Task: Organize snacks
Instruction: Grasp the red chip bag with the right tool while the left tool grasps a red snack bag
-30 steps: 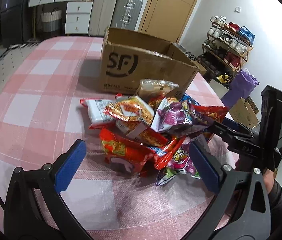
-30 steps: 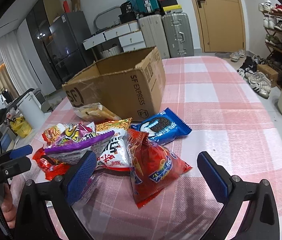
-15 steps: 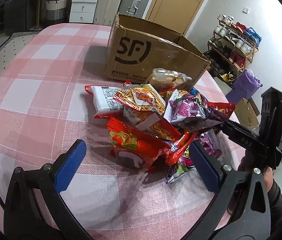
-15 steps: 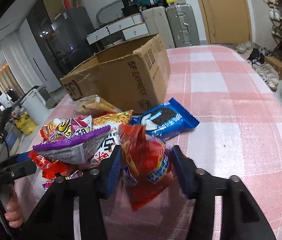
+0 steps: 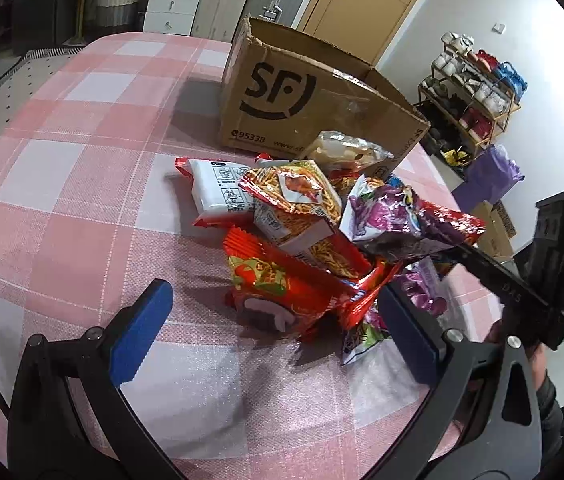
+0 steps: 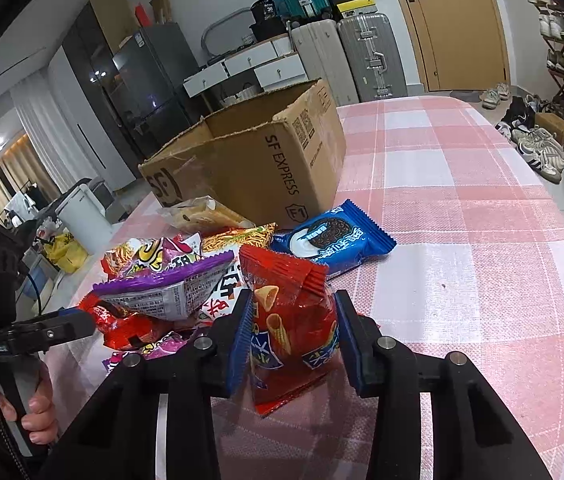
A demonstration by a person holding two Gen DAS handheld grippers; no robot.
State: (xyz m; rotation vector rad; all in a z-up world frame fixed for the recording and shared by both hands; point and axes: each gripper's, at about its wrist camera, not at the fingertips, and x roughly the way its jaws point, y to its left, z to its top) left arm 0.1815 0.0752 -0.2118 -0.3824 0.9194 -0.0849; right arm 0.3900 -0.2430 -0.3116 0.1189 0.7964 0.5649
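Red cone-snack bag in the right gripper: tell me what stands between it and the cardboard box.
The red cone-snack bag is pinched in the right gripper. The blue cookie pack lies on the table between it and the open cardboard box; lifted, it should pass over.

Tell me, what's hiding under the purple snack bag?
The purple snack bag sits on top of the pile. Under it, a red packet and a white packet with big characters peek out. Whatever lies deeper beneath is covered.

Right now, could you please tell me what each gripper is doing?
Left gripper: open, holding nothing.
Right gripper: jaws just closed on the red snack bag.
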